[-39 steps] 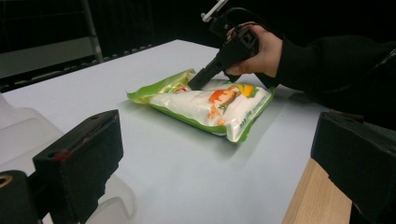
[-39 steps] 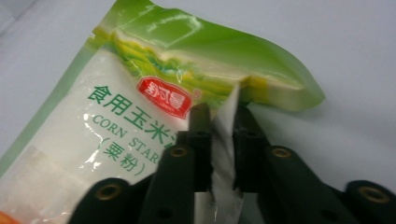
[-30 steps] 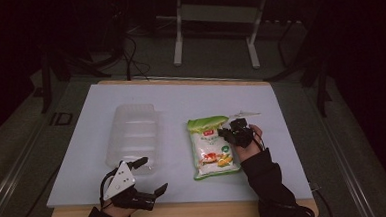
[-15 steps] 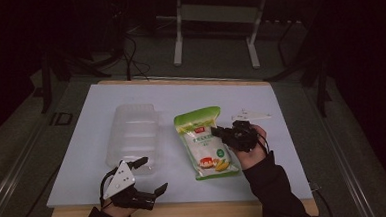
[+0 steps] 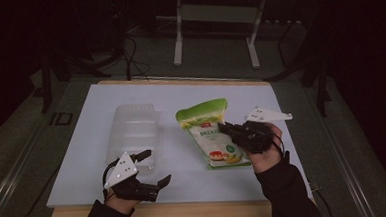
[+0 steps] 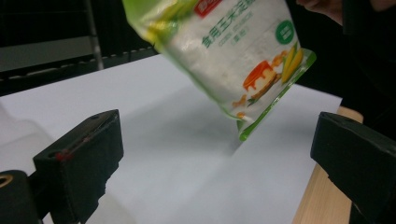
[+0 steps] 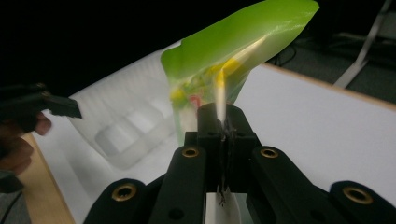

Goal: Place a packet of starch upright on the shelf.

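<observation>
A green-and-white food pouch [image 5: 211,132] hangs lifted off the white table, its green top up and its bottom corner low. My right gripper [image 5: 227,130] is shut on the pouch's right edge; in the right gripper view the jaws pinch the pouch [image 7: 233,56] edge-on. My left gripper [image 5: 153,167] stands open near the table's front edge, nothing between its jaws. In the left gripper view the pouch [image 6: 233,51] hangs ahead, above the table.
A clear plastic container [image 5: 134,131] lies on the white table top [image 5: 180,96] left of the pouch, also seen as a clear container [image 7: 130,126] in the right gripper view. The wooden table edge [image 5: 186,213] runs along the front. Metal stand legs [image 5: 212,32] stand beyond the table.
My right gripper has lifted the pouch off the table and carried it left, tilting it upright. The left gripper has stayed put.
</observation>
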A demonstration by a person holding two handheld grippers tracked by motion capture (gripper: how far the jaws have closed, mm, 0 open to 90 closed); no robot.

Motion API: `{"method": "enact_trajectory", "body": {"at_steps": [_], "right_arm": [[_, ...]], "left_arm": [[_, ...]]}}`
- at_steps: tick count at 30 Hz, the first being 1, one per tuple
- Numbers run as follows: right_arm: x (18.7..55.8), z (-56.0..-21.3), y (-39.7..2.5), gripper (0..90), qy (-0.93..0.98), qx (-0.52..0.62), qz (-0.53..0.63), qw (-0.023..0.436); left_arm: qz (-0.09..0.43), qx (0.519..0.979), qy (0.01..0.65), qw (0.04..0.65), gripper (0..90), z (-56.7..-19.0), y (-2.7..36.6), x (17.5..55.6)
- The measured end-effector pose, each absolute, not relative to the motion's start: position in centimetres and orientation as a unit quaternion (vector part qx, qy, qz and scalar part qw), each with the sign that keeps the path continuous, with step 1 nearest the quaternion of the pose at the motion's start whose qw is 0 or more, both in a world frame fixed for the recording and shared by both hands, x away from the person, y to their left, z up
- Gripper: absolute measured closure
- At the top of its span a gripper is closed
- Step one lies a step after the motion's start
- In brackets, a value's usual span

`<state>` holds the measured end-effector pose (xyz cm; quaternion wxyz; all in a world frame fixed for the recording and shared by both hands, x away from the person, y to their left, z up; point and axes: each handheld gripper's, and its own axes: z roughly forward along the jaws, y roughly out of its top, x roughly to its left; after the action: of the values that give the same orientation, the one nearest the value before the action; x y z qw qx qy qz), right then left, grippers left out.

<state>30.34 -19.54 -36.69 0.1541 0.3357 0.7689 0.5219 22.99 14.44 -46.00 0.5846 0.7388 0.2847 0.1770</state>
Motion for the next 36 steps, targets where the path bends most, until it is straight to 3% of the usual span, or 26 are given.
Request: {"method": "enact_trajectory", "body": {"at_steps": [9,20,26,29,33,36], "right_arm": [[28.3,-34.1,-21.2,87.8,0.758,0.314,0.552,0.150],[26.8,-33.3,-21.1,87.8,0.765,0.290,0.556,0.148],[26.4,-33.3,-20.8,87.8,0.766,0.282,0.560,0.137],[26.3,-33.3,-20.6,87.8,0.768,0.277,0.561,0.137],[26.3,-33.4,-20.4,87.8,0.770,0.274,0.560,0.135],[26.4,-33.7,-20.3,87.8,0.772,0.275,0.557,0.136]], "left_arm": [[0.146,0.735,0.275,0.603,4.5,-43.4,12.1,25.6],[0.110,0.724,0.271,0.625,7.7,-41.7,9.8,28.8],[0.089,0.737,0.260,0.617,14.8,-41.4,8.6,30.3],[0.078,0.741,0.251,0.618,21.8,-41.5,8.1,30.6],[0.051,0.743,0.226,0.629,43.5,-41.4,7.7,30.8],[0.048,0.743,0.218,0.631,54.3,-41.3,7.5,30.7]]}}
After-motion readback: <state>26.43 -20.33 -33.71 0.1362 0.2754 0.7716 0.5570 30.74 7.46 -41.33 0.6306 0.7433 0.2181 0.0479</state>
